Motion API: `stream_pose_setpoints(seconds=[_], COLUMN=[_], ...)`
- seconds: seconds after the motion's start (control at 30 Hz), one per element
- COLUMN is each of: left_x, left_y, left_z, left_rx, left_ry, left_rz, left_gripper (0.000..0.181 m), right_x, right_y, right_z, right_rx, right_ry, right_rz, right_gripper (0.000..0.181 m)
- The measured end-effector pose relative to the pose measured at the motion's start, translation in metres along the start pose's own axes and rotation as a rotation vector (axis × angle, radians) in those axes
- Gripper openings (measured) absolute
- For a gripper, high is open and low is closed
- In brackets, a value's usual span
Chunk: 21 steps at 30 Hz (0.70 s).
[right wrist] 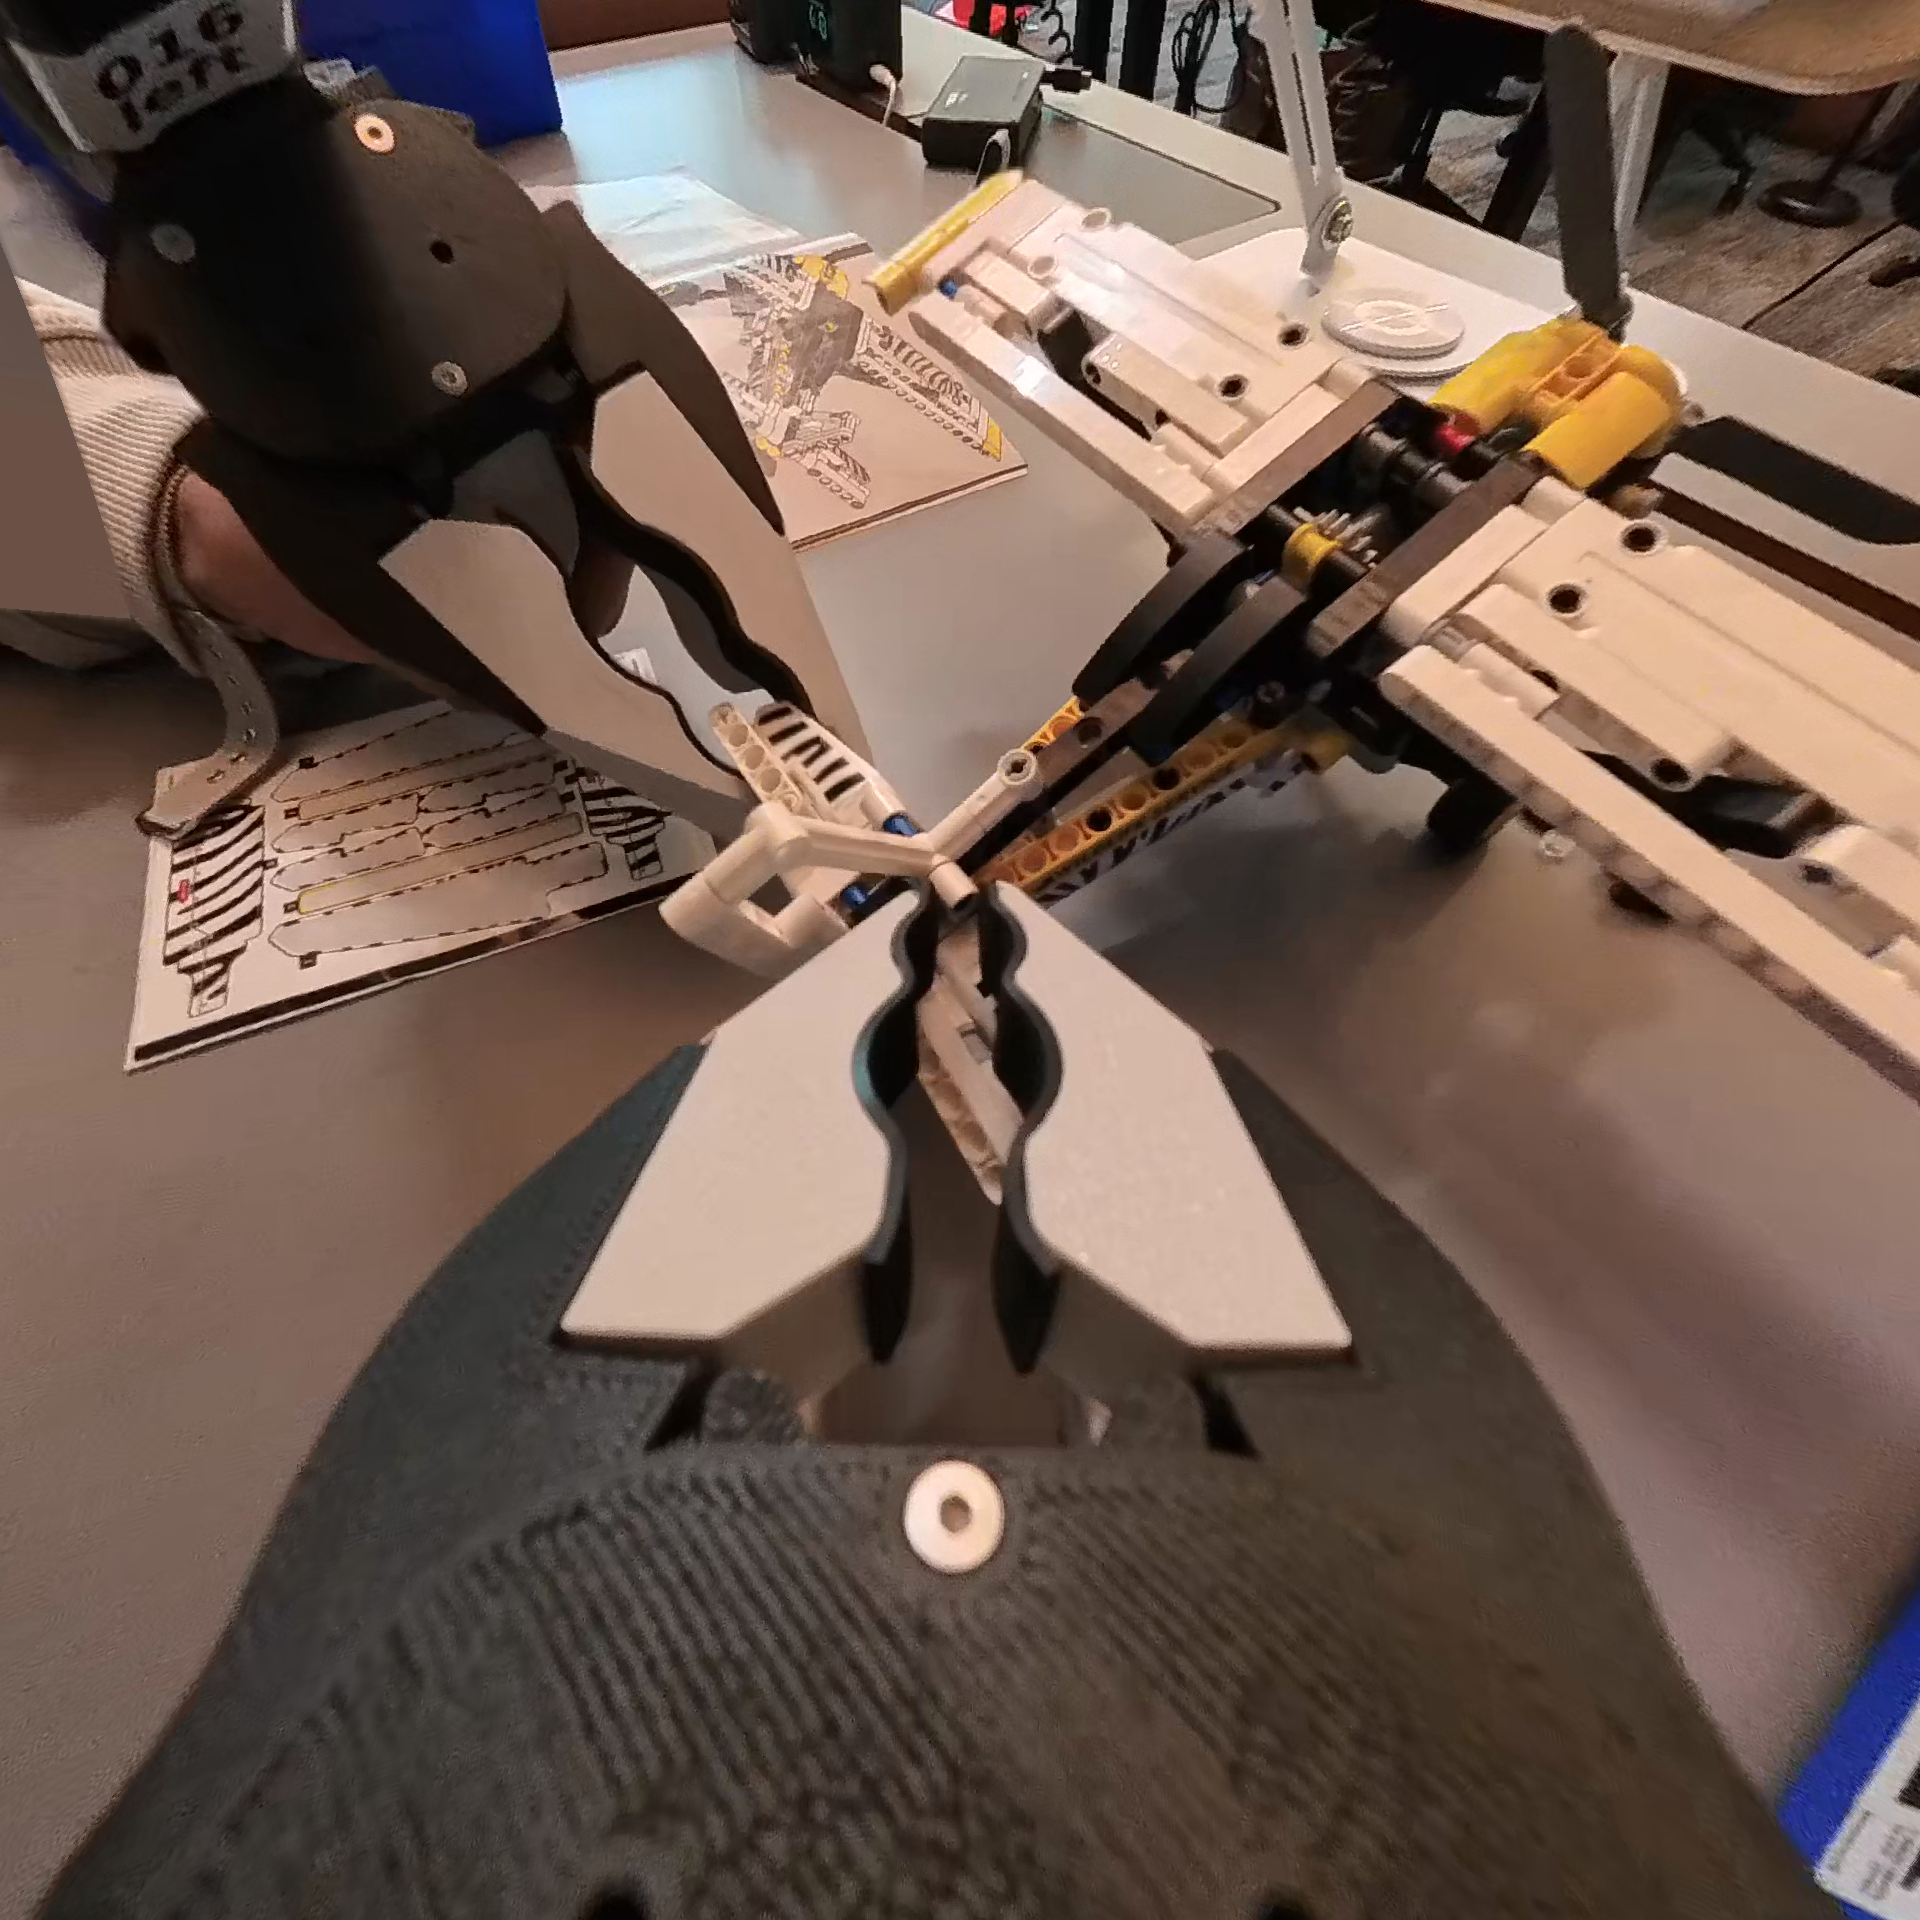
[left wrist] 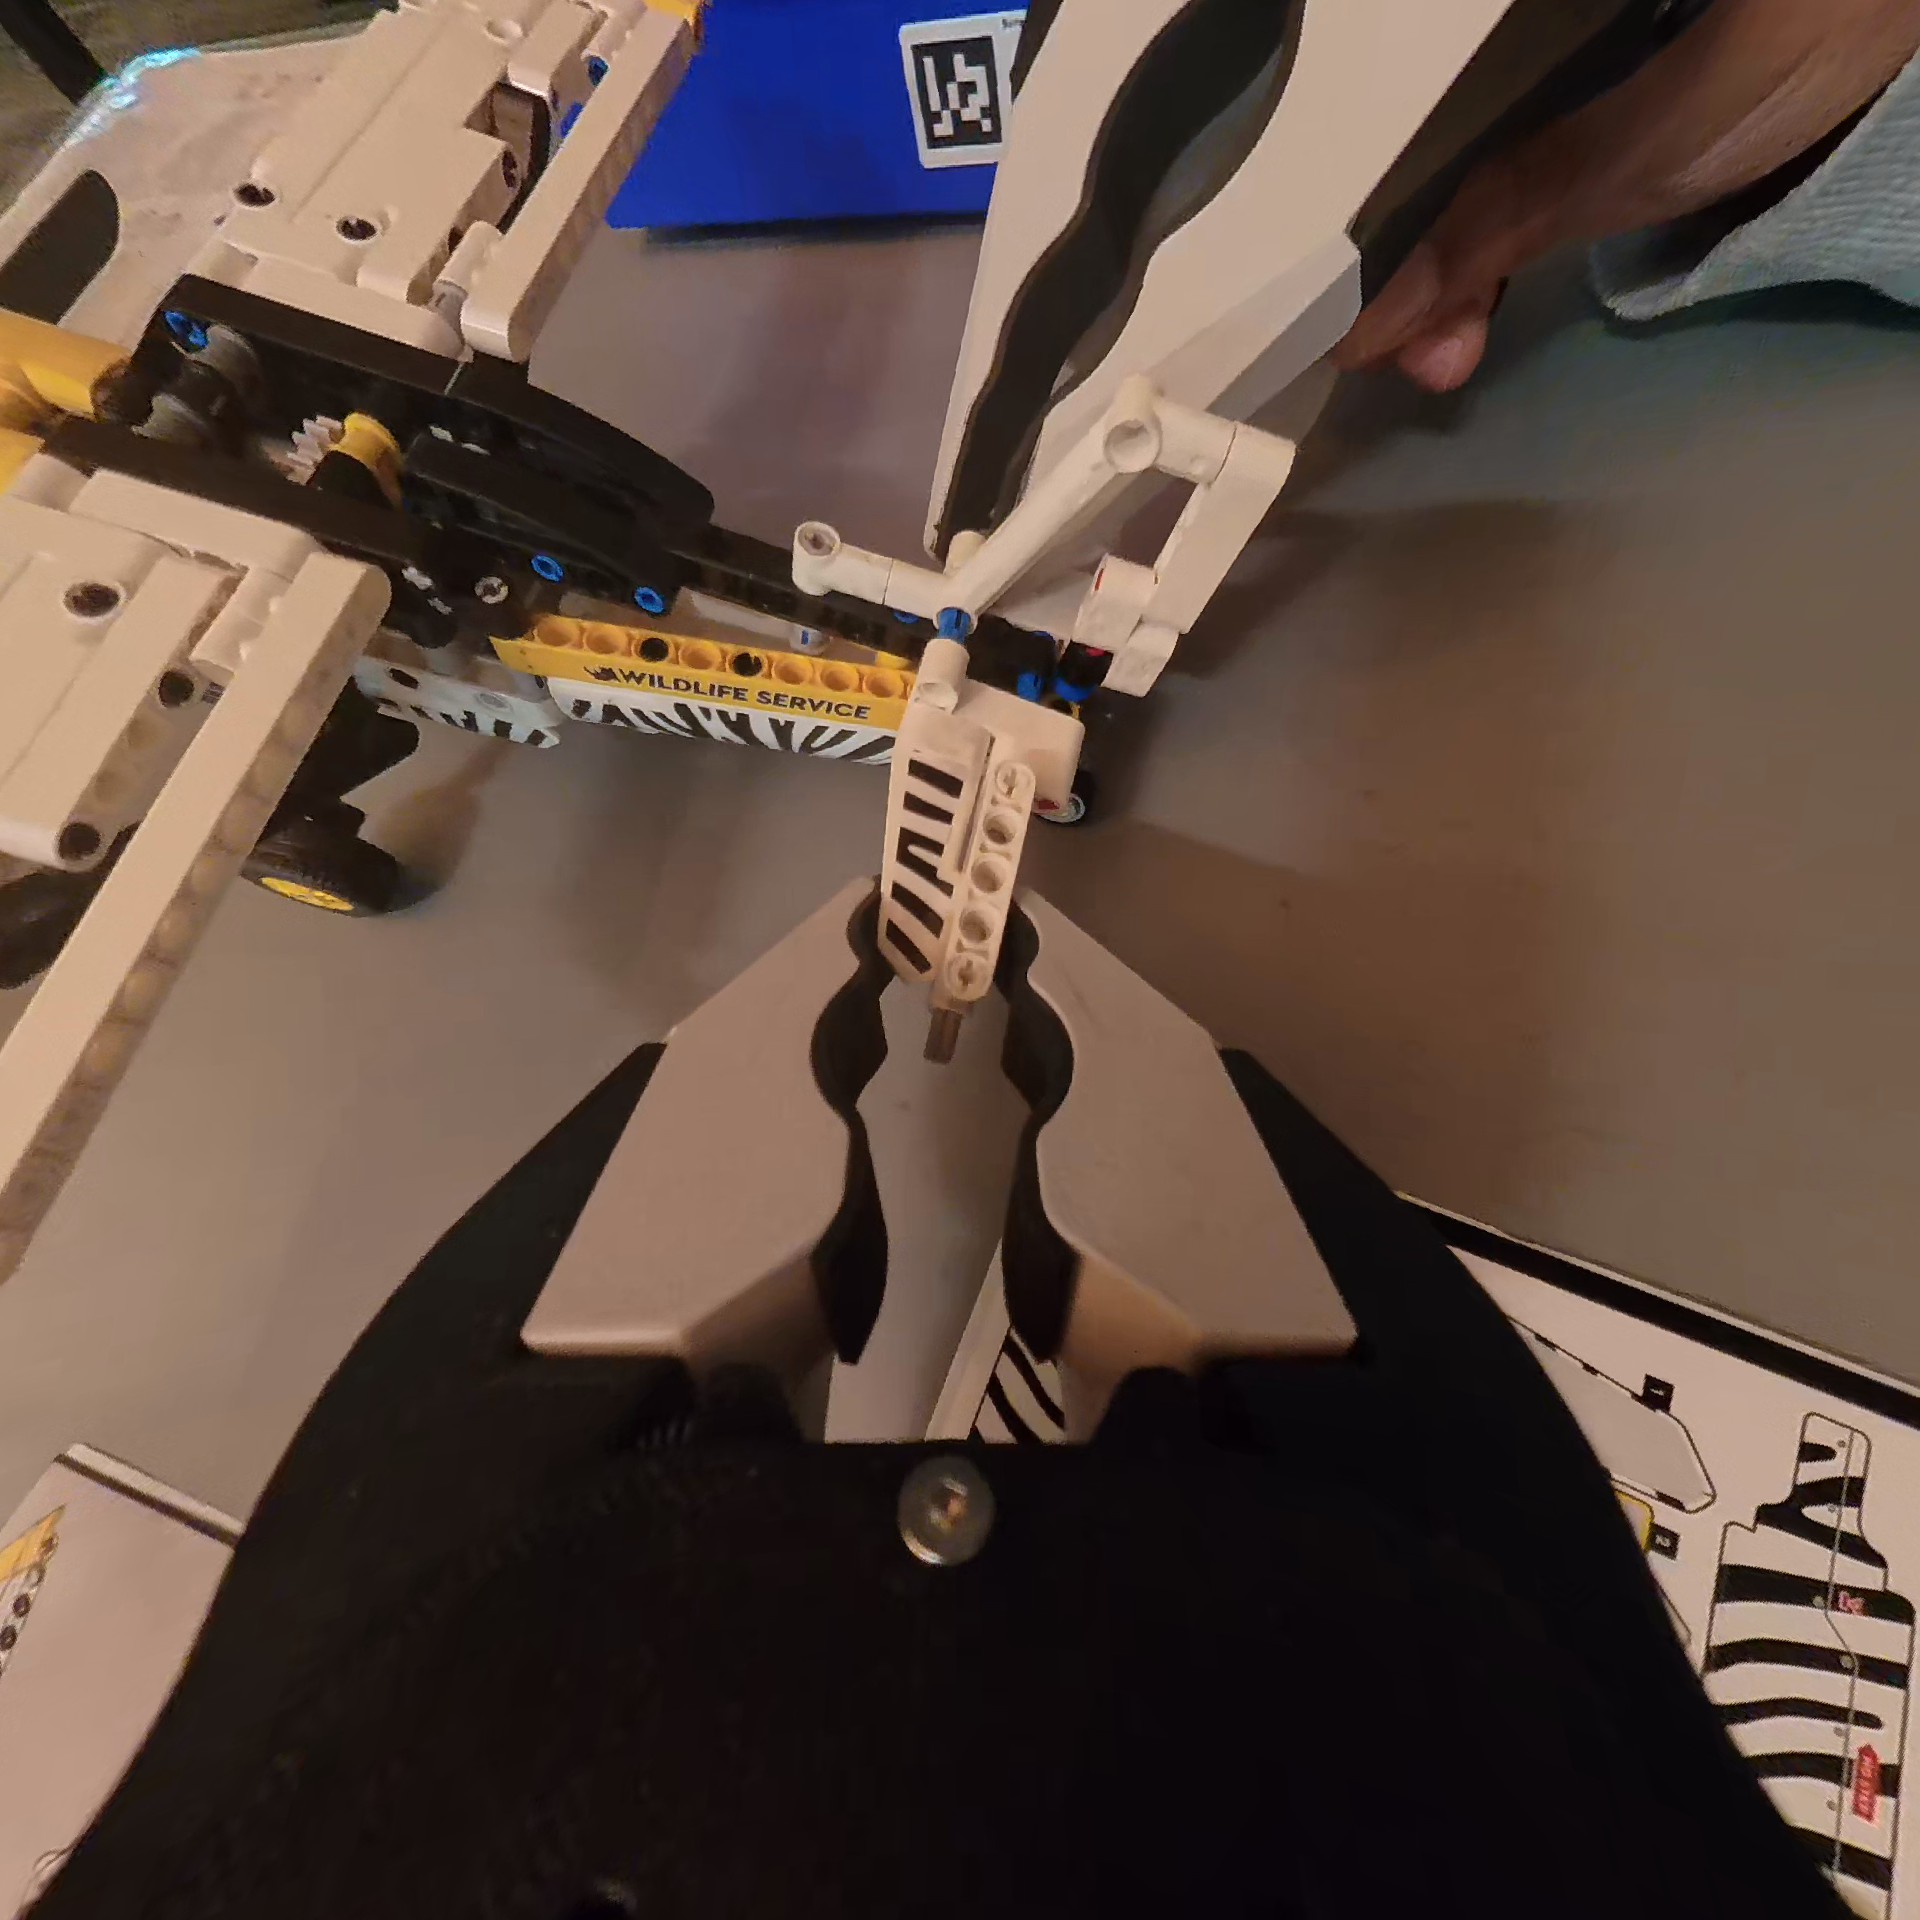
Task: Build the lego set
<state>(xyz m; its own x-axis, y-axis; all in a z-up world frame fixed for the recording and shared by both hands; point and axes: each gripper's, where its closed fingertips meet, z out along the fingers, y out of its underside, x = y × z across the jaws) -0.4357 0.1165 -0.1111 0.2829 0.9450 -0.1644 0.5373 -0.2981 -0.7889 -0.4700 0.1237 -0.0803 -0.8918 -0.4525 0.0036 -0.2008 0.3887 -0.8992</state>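
Nearest my lens, the left gripper (left wrist: 940,935) was clenched on the zebra-striped tail fin (left wrist: 951,862), a white perforated beam with a striped panel. Its long axis ran almost straight away from me, toward the tail of the lego plane (left wrist: 436,540). A short axle stub (left wrist: 943,1037) poked back between my fingers (left wrist: 748,1091).

The fin's far end met a blue pin (left wrist: 951,621) at the hub of a white Y-shaped connector (left wrist: 966,582) at the rear of the fuselage. The plane itself rested on the grey table (left wrist: 1455,935), its wings spreading off to my left and its yellow-and-striped side facing me.

My right gripper (right wrist: 951,914) came in from the opposite side, gripping another white beam (right wrist: 966,1081) that led into the same hub. In the left wrist view it reached down from the upper right, its tips close against the connector. So both grippers sat about equally near the joint, facing each other across it.

I judged that the step in hand was seating the fin onto that pin. The push would have to run along the fin's length, while the right side braced the tail.

The sticker sheet (right wrist: 395,873) lay flat under my left hand (right wrist: 260,582), and the instruction booklet (right wrist: 862,384) lay beyond it.
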Motion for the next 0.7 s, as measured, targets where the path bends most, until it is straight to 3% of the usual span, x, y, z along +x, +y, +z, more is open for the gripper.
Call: stream_pose_setpoints(seconds=[0.1, 0.17, 0.3, 0.53, 0.7], left_x=[0.001, 0.011, 0.007, 0.005, 0.001], left_y=[-0.002, -0.019, -0.021, -0.008, -0.005], left_z=[-0.001, -0.006, -0.002, -0.003, 0.002], left_rx=[0.009, 0.093, 0.038, 0.044, 0.031], left_ry=[-0.008, 0.032, -0.1, 0.065, 0.057], left_rz=[0.001, 0.005, 0.129, -0.003, 0.035], left_gripper=[0.016, 0.014, 0.014, 0.014, 0.014], right_x=[-0.001, 0.001, 0.006, 0.002, 0.001], right_y=[0.0, 0.0, 0.0, -0.001, 0.0], right_z=[0.001, 0.001, 0.001, 0.002, 0.002], right_rx=[-0.004, -0.006, -0.022, 0.015, 0.013], right_ry=[0.011, 0.018, 0.073, 0.007, -0.01], right_rz=[-0.006, 0.004, -0.026, 0.034, 0.043], right_gripper=[0.006, 0.006, 0.006, 0.006, 0.006])
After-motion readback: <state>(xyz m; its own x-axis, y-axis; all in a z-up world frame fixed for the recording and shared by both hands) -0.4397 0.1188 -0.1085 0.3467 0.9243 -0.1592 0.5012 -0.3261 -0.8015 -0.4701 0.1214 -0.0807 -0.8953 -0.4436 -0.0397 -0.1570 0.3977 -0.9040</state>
